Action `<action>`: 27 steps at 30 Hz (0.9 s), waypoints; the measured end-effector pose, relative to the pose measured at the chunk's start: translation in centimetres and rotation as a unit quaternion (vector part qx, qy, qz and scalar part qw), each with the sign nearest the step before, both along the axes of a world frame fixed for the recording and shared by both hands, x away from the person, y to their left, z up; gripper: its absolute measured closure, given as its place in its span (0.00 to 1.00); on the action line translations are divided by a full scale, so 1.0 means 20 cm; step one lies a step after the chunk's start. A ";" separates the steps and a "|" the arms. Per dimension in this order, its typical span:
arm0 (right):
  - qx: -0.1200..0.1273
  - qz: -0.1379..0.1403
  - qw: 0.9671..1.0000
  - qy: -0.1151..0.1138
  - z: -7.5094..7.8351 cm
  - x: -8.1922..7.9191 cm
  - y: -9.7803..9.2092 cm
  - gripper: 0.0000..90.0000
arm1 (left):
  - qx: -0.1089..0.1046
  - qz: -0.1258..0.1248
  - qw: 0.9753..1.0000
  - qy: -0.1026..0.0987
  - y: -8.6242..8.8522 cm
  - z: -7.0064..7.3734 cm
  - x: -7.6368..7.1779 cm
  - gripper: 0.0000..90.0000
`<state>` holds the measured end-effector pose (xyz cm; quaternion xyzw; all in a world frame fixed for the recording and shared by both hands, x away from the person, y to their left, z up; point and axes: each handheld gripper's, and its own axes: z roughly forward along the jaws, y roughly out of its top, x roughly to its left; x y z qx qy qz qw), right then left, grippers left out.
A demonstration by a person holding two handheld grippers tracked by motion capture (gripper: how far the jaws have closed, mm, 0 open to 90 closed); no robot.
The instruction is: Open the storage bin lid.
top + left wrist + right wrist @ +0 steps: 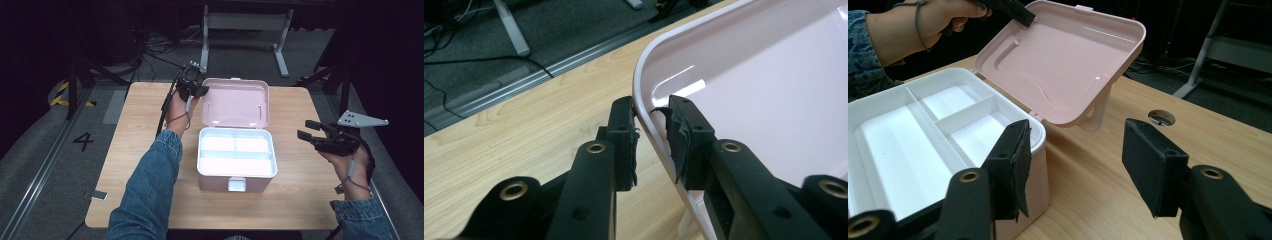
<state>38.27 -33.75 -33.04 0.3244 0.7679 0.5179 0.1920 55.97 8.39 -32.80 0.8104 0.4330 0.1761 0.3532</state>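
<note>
A dark workroom with cables on a grey floor surrounds the pale wooden table (150, 200). In the high view, the pink plastic storage box (236, 182) sits mid-table with its white divided tray (236, 155) exposed and its pink hinged lid (235, 102) thrown back. The left gripper (200, 91) reaches the lid's far left corner, while the right gripper (306, 129) hovers well off the box's right side.

In the left gripper view, the black jaws straddle the lid's rounded rim (651, 117), one pad outside and one inside, with a narrow gap on each side; they appear not yet clamped. To move the lid well, the person should probably close squarely on the rim, then swing it along the hinge arc rather than pulling sideways.

In the right gripper view, the right gripper's jaws stand wide and hold nothing, beside the box's near corner (1035, 150). Bracing the base there could likely stop the box from sliding.
</note>
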 end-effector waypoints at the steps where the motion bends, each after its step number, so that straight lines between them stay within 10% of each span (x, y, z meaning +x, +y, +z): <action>1: -0.002 0.000 1.000 0.000 0.00 0.00 0.00 0.51 | 0.001 0.001 1.000 0.004 0.00 -0.01 0.00 0.82; 27: -0.009 0.005 1.000 0.014 -0.04 0.02 0.02 0.50 | 0.005 0.005 0.998 0.062 0.00 -0.14 0.09 0.82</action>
